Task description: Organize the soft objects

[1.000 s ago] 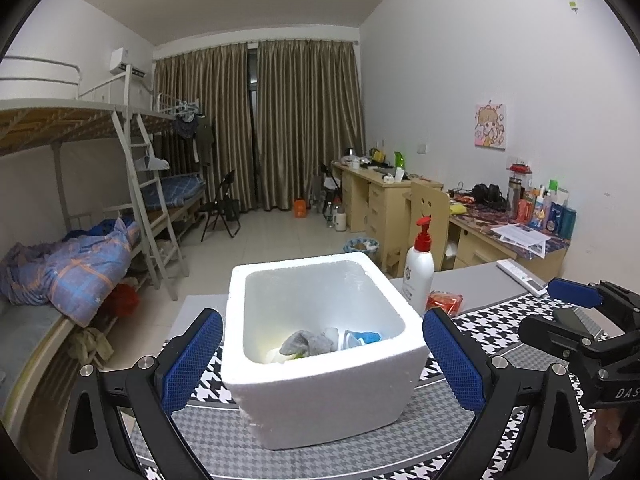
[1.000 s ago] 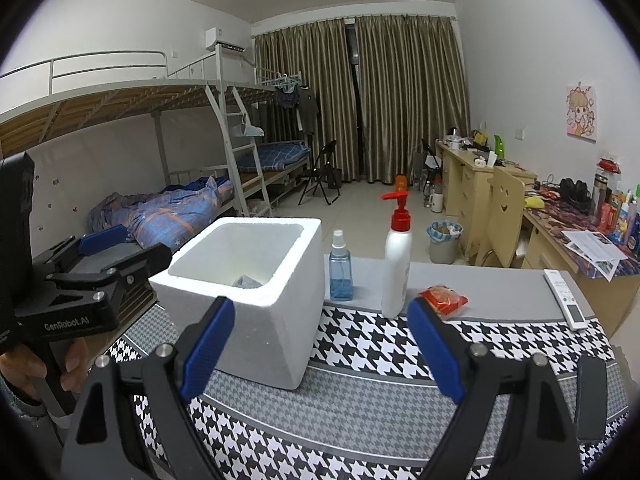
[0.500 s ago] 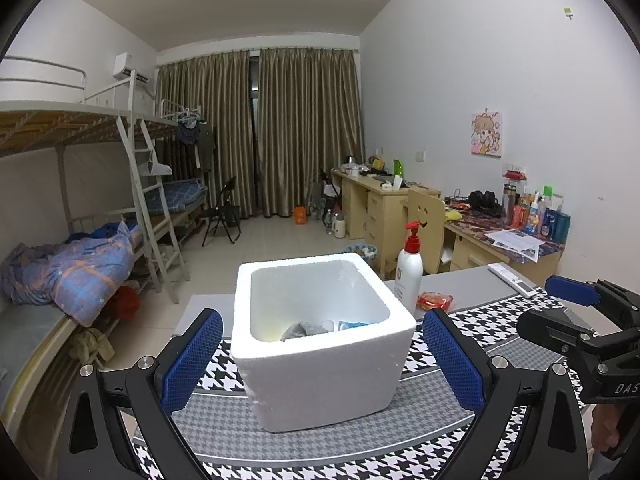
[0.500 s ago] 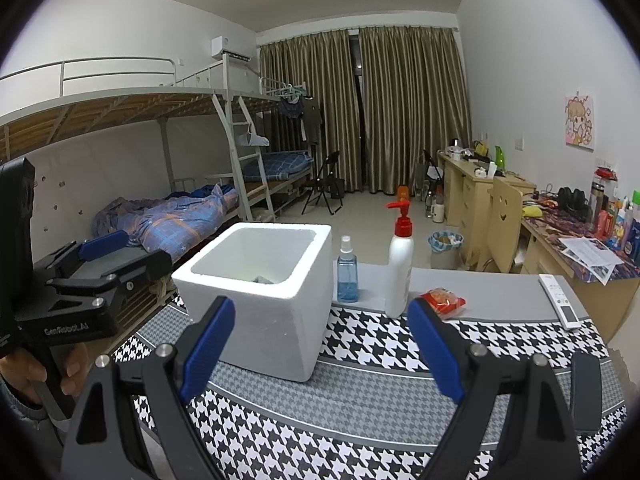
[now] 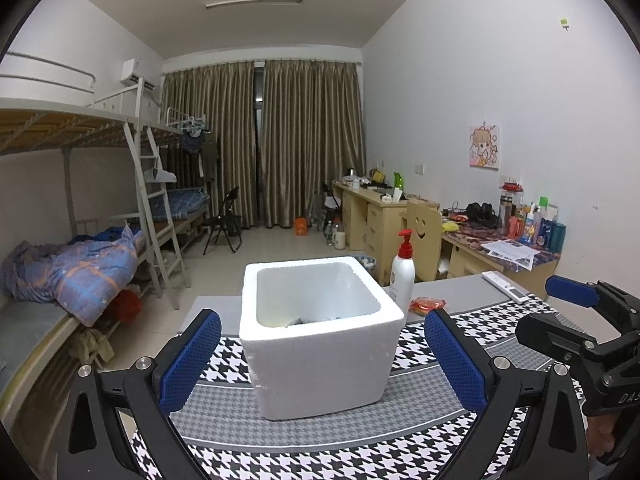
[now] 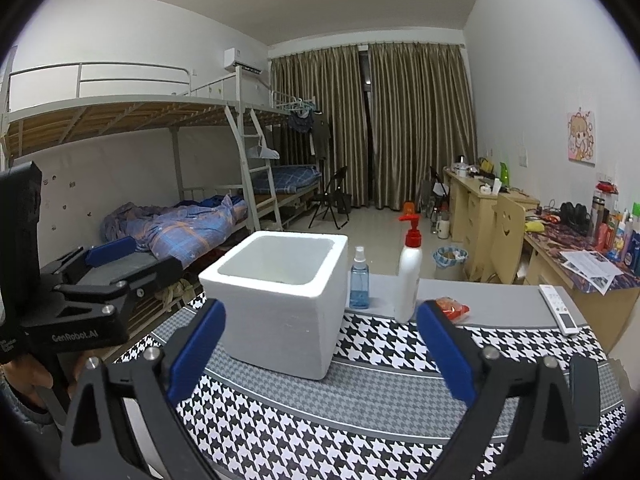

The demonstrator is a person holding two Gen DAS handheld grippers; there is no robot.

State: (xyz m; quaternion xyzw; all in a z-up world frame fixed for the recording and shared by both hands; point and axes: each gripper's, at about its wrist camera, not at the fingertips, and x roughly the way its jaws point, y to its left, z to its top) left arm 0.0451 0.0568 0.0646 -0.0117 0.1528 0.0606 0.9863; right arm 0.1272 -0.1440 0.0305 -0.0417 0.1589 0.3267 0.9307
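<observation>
we see the white foam box standing upright on the houndstooth cloth, with a few soft things lying in its bottom, only their grey tops showing over the rim; from our right side the box hides what it holds; our left tongs are spread wide with nothing between the blue pads, the box in front of them and apart from them; our right tongs are spread wide too and hold nothing; behind the box stand a blue spray bottle and a white pump bottle, with a red packet just beside the pump bottle; a remote lies further right on the table.
</observation>
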